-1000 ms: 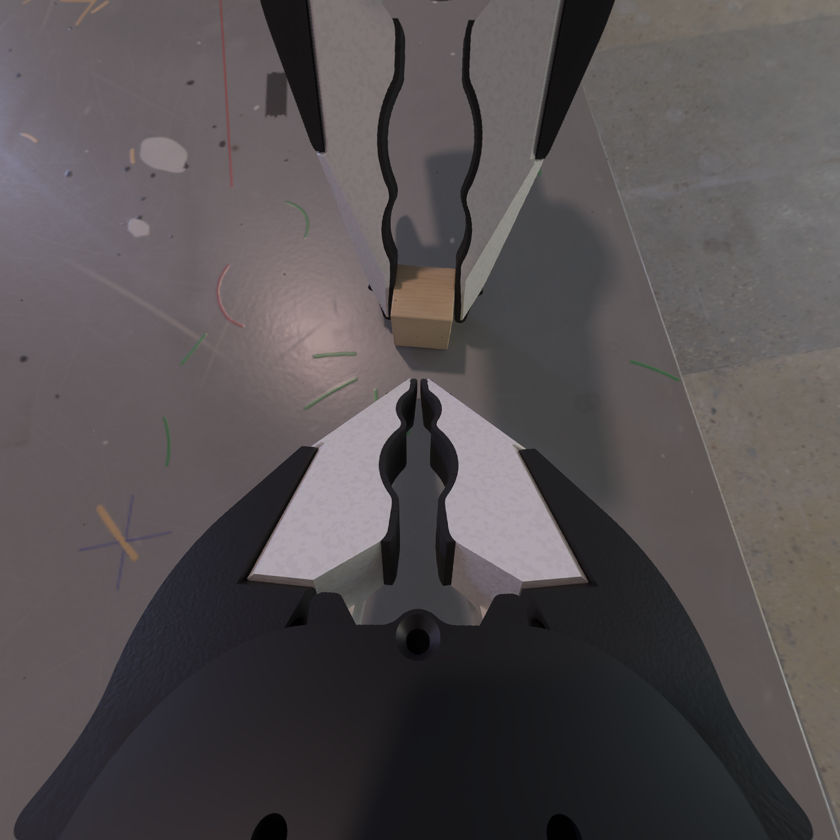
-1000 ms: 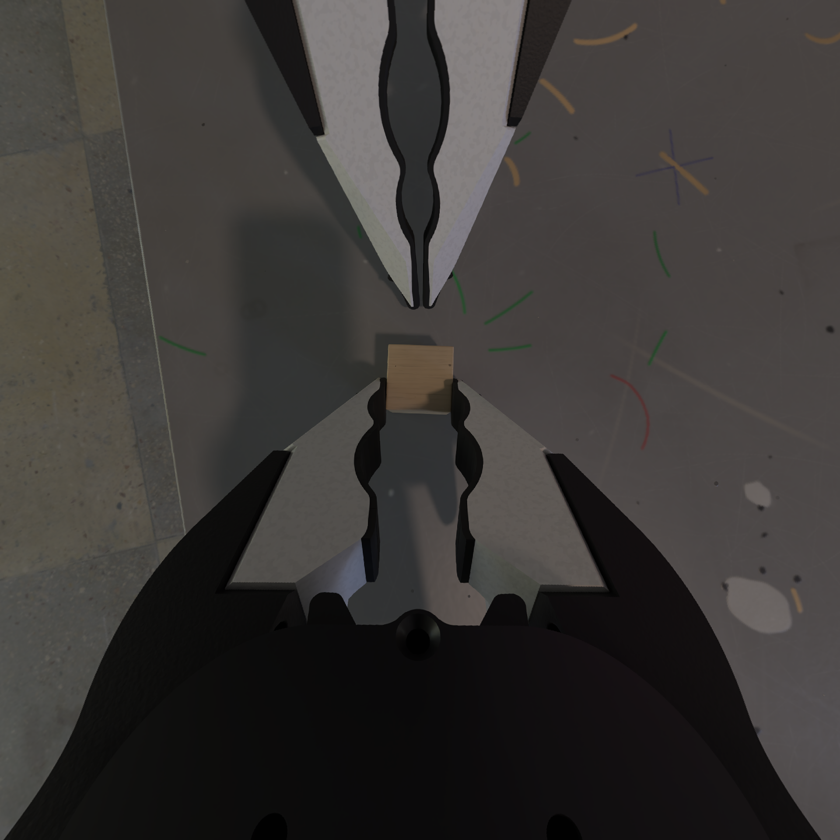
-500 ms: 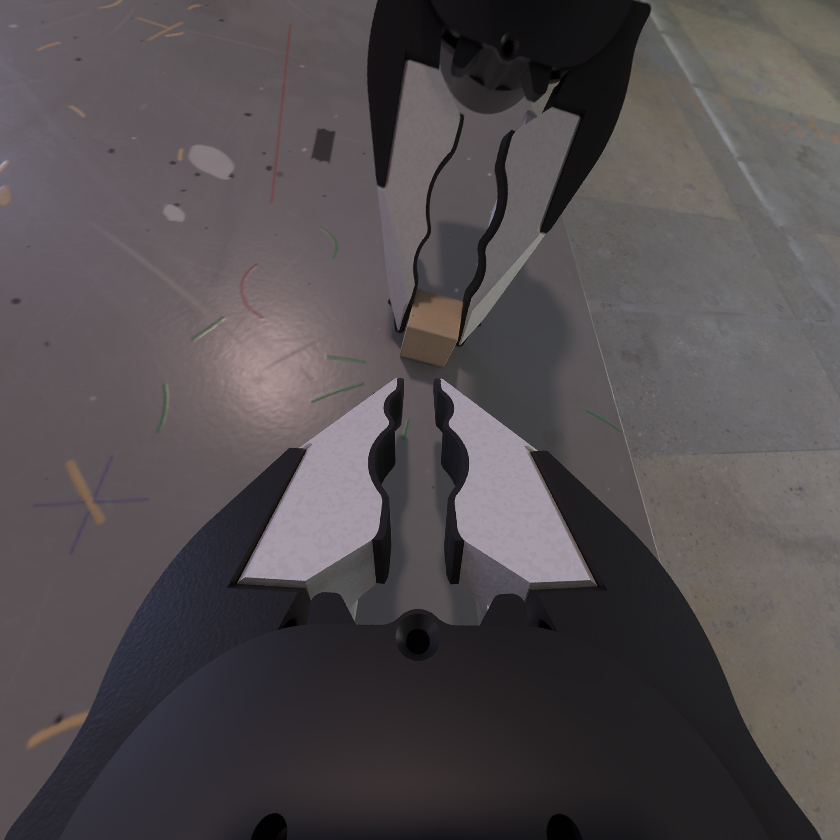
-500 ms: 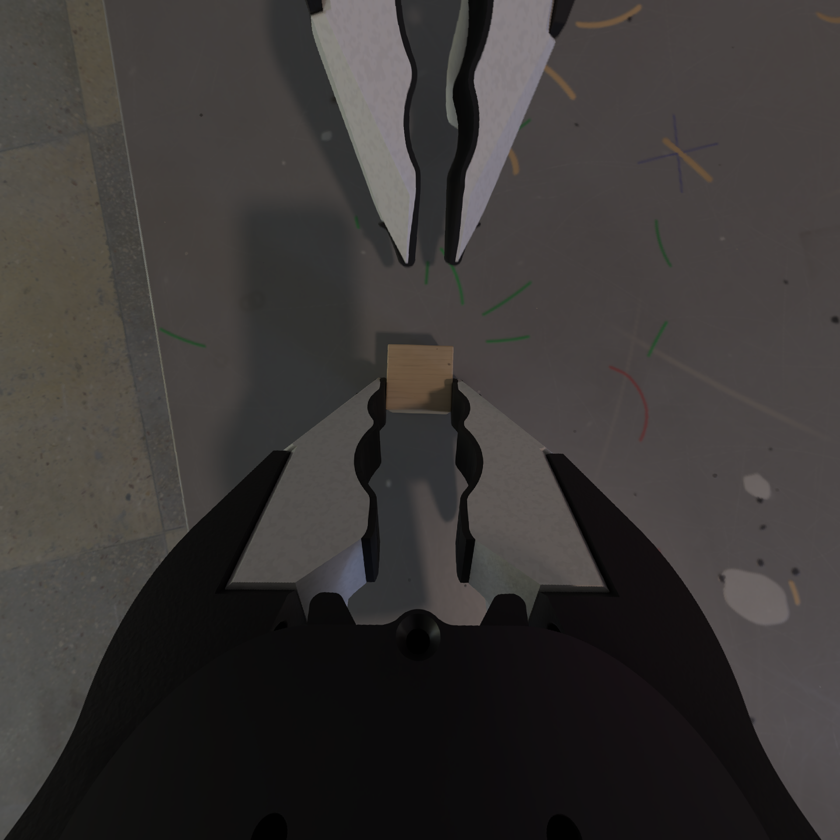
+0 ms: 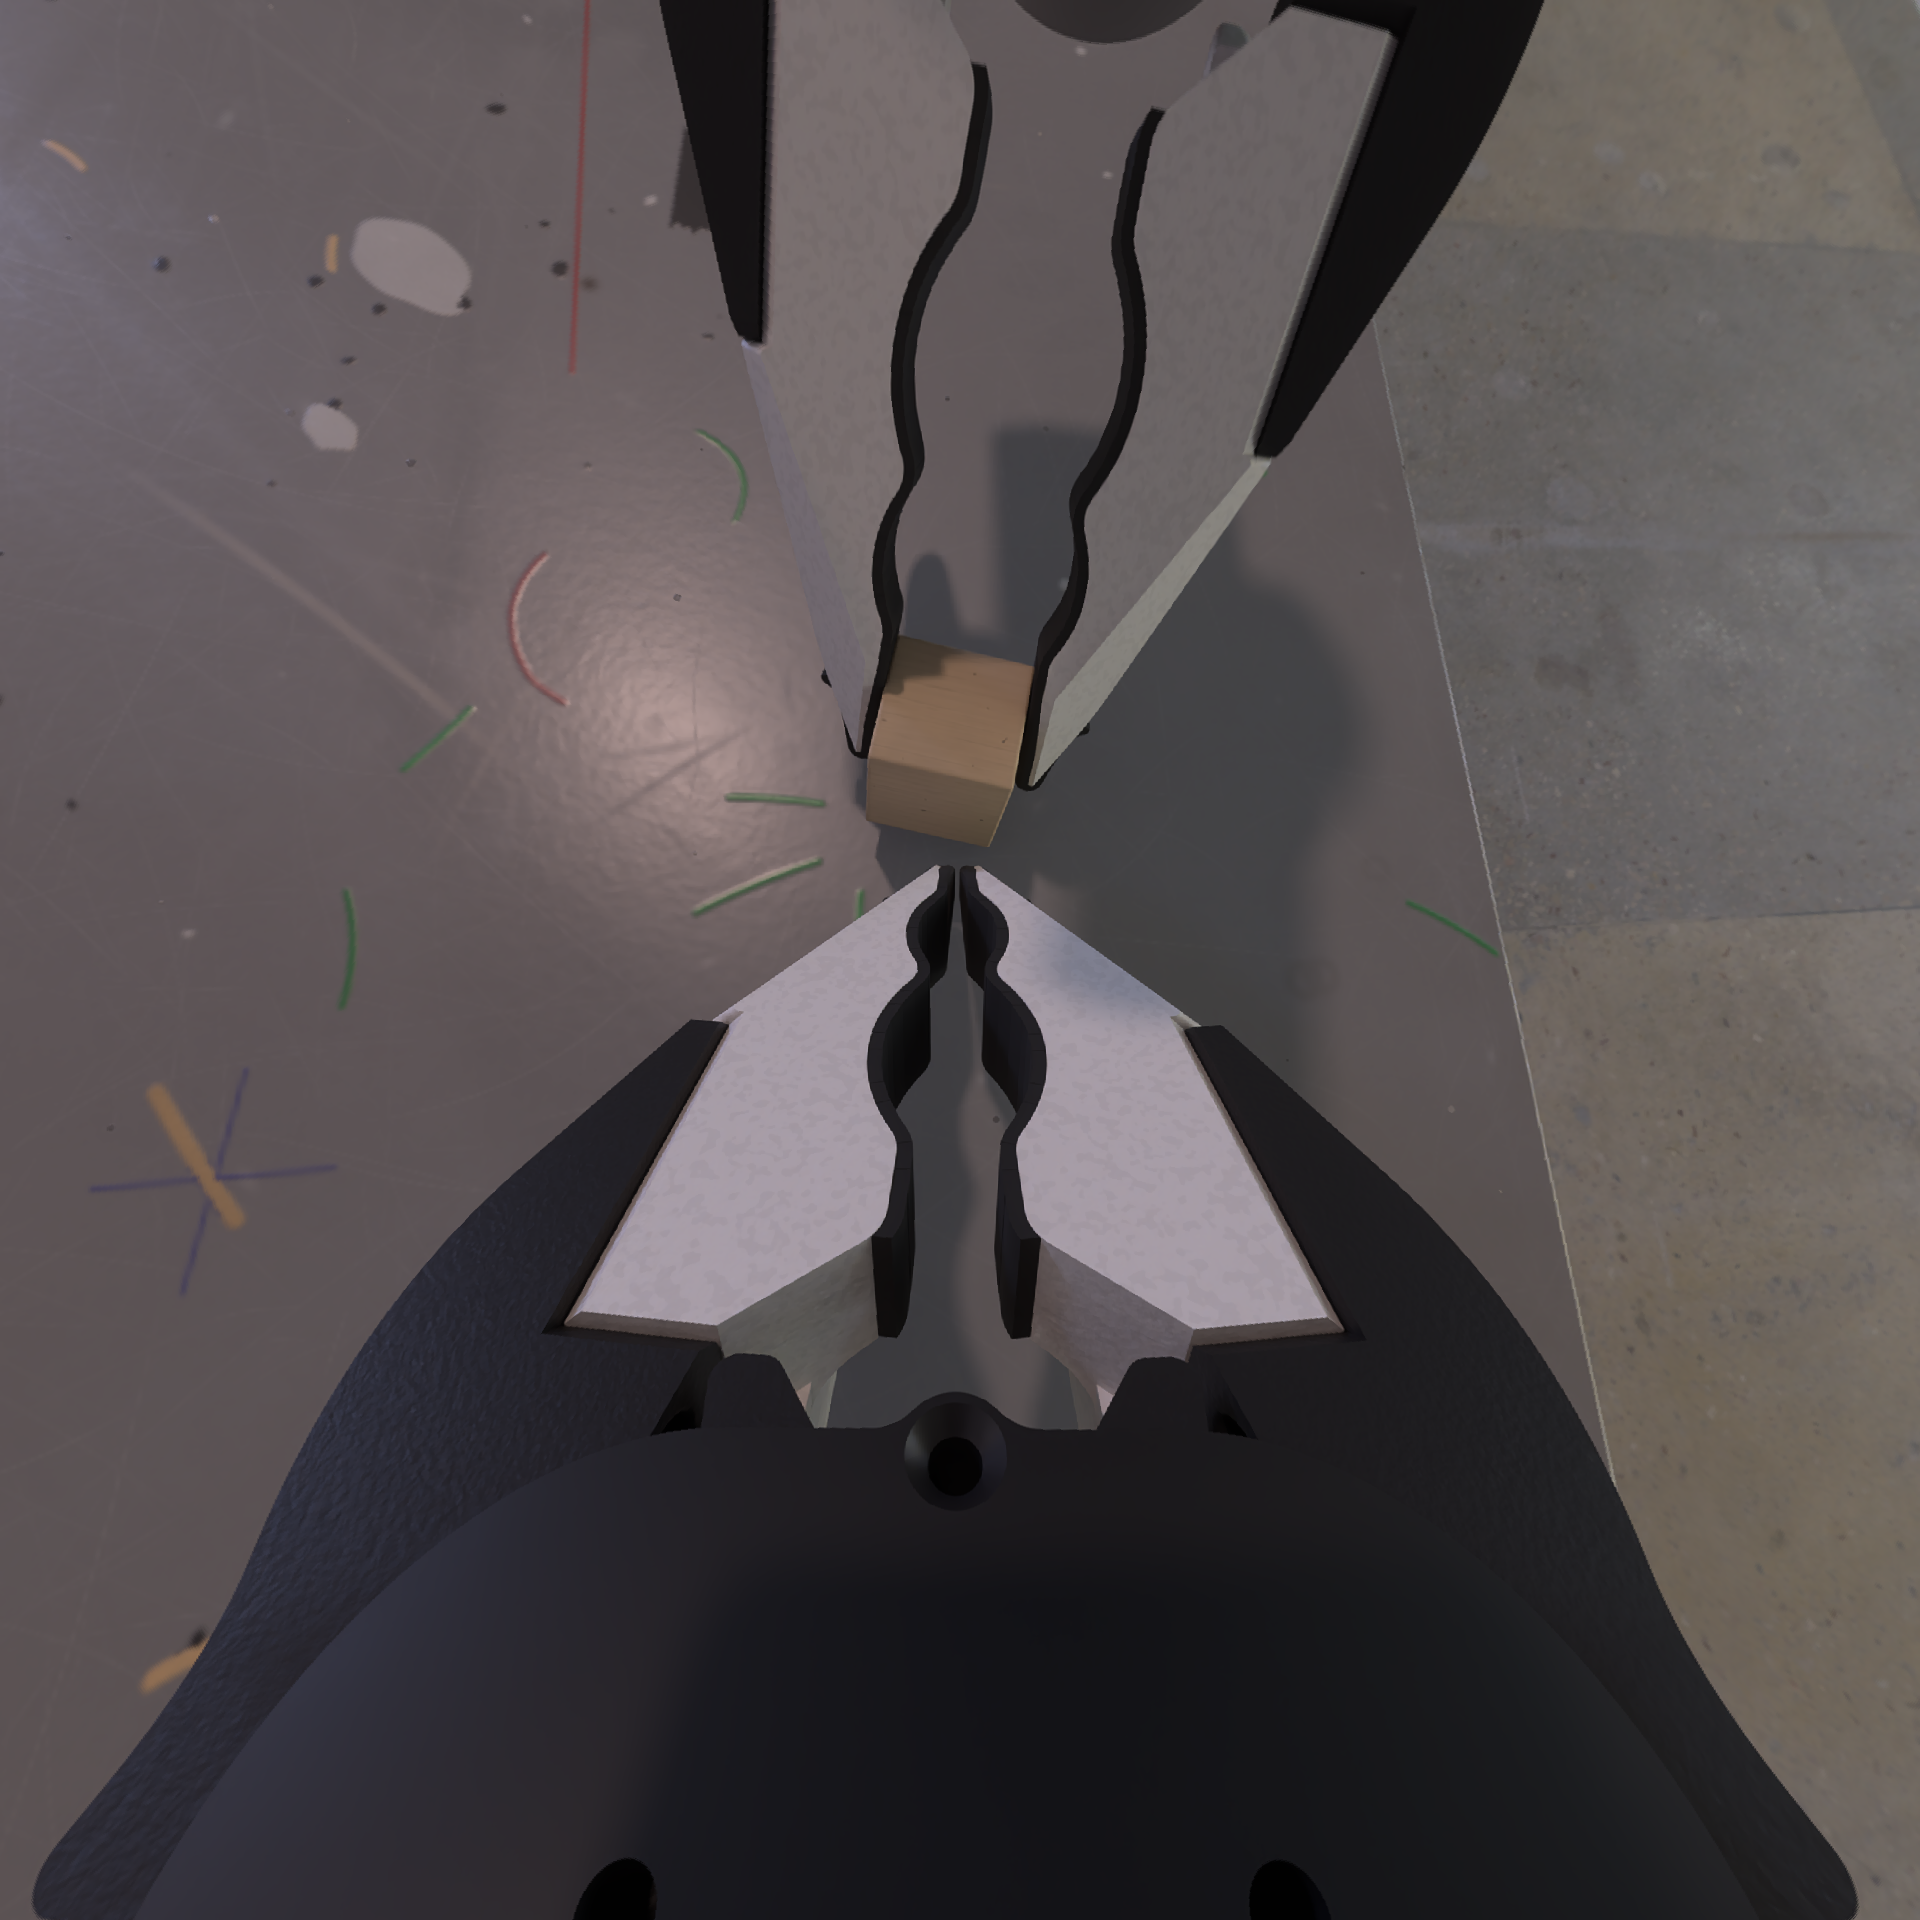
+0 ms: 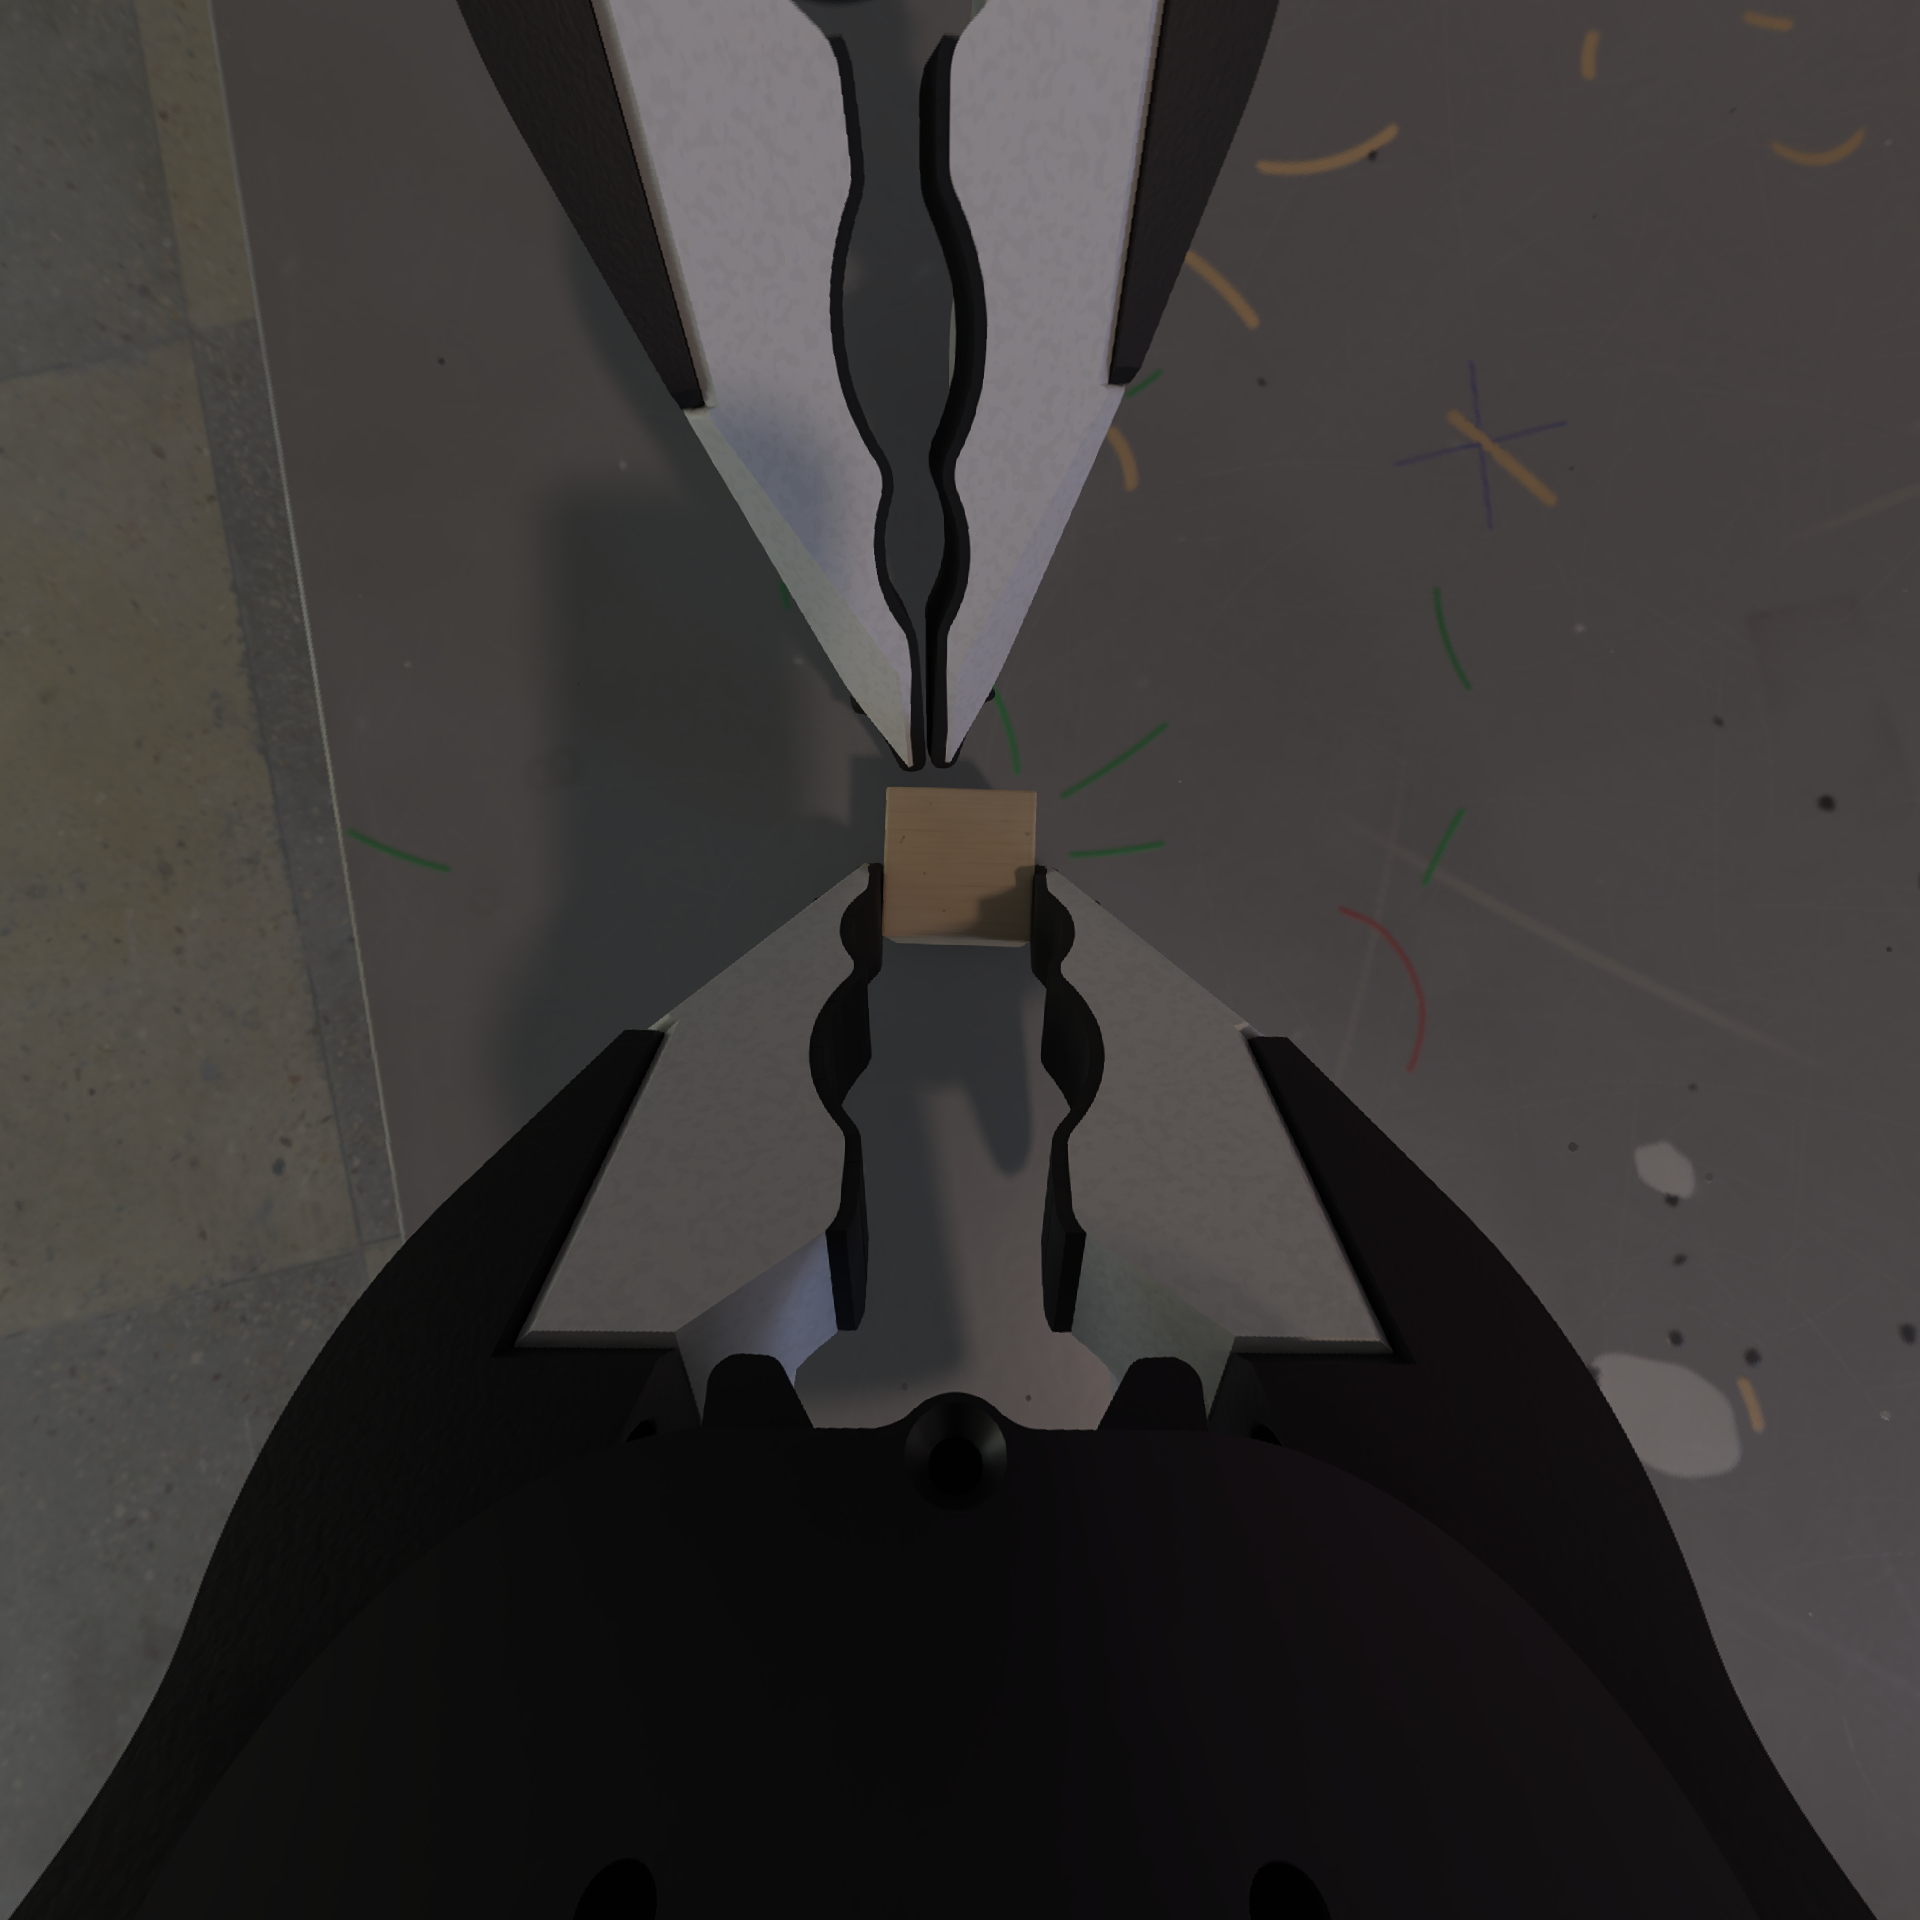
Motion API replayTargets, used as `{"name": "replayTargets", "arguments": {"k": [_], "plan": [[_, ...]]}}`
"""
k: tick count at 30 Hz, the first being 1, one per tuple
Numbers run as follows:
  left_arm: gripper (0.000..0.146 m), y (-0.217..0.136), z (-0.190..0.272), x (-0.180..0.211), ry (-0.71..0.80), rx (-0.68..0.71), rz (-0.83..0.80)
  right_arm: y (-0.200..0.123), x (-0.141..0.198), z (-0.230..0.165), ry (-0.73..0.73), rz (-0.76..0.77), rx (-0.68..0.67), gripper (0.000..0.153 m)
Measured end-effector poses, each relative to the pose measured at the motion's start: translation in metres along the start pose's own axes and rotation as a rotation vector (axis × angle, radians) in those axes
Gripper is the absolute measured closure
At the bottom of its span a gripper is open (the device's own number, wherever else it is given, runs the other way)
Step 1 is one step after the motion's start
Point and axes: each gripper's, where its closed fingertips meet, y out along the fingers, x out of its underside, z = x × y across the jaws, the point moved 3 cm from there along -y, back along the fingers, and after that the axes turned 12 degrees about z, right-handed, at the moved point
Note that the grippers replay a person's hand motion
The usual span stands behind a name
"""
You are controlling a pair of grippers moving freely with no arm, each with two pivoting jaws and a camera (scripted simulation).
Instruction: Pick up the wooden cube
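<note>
The wooden cube (image 5: 943,756) is small and pale, on the grey table near its edge. My right gripper (image 5: 948,750) reaches in from the top of the left wrist view, with its two fingertips pressed on the cube's left and right sides. In the right wrist view the cube (image 6: 961,860) sits between the right gripper's (image 6: 958,883) tips, half sticking out past them. My left gripper (image 5: 958,875) is shut and empty, its tips just short of the cube's near face; in the right wrist view it (image 6: 928,764) points at the cube from the top. I cannot tell whether the cube is off the table.
The grey table (image 5: 520,935) bears paint specks and coloured scratch marks. Its edge (image 5: 1455,623) runs close to the right of the cube, with concrete floor (image 5: 1714,727) beyond. In the right wrist view that edge (image 6: 296,623) is on the left.
Half a second ago my left gripper was slightly open and farther back; it has shut again and come close to the cube. The right gripper's hold on the cube is unchanged.
</note>
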Motion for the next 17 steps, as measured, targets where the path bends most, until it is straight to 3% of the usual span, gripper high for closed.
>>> {"name": "replayTargets", "arguments": {"k": [8, 17], "plan": [[0.145, 0.003, -0.001, -0.004, -0.045, -0.013, -0.133, 0.002, 0.002, 0.000, 0.011, -0.026, -0.011, 0.125], [0.145, 0.009, -0.002, -0.011, 0.000, 0.004, -0.343, 0.000, 0.005, -0.001, 0.054, 0.030, -0.004, 0.125]]}}
